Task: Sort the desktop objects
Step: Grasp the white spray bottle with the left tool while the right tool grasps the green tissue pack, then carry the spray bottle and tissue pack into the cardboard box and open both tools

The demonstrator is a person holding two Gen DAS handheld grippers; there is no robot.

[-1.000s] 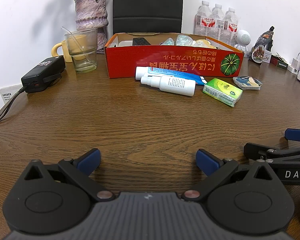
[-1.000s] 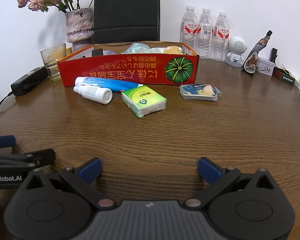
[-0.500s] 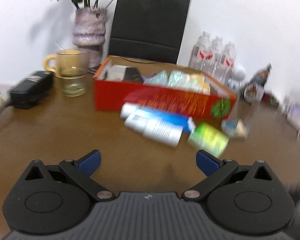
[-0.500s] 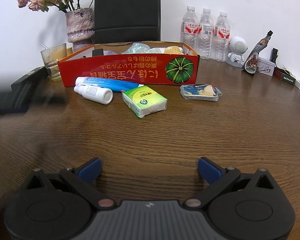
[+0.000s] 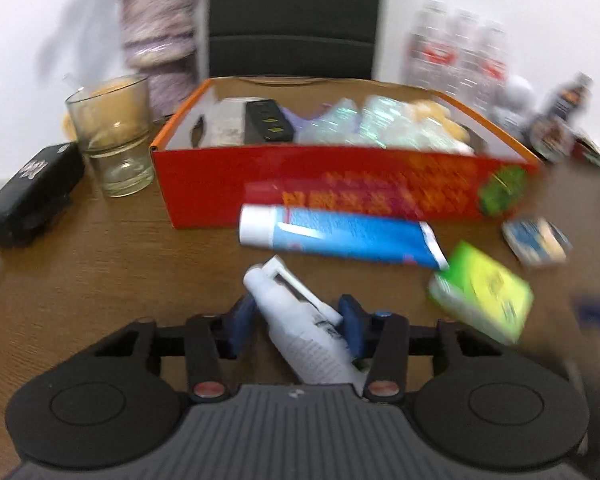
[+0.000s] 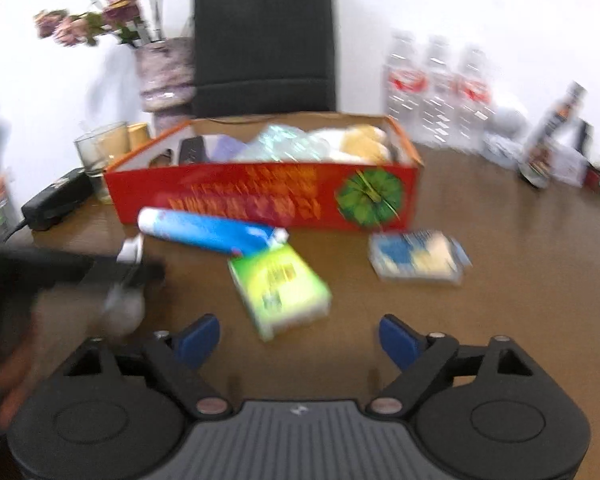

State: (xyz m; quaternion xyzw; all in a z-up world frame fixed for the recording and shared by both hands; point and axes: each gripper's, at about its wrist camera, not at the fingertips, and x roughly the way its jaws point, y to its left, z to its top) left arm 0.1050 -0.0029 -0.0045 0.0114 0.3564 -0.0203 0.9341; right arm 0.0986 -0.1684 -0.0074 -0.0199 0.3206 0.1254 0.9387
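Brown wood-grain table (image 5: 100, 264) carries everything. Red open-top box (image 5: 220, 184) w/ orange rim and a green pumpkin print sits at the back, packed w/ clear packets, a black item etc. In front of it lies a blue tube (image 5: 340, 236), white cap to the left, just beside the box wall. Green tissue pack (image 6: 280, 292) lies near the tube's crimped end; a small blue-and-yellow packet (image 6: 418, 256) sits to its right, apart. White bottle (image 5: 300, 328), printed label, flip-cap lid pointing away, lies tilted btwn the left gripper (image 5: 296, 320) pads, which are closed in on its body. Right gripper (image 6: 298, 338) jaws spread wide, holding nothing, over bare table near the tissue pack.
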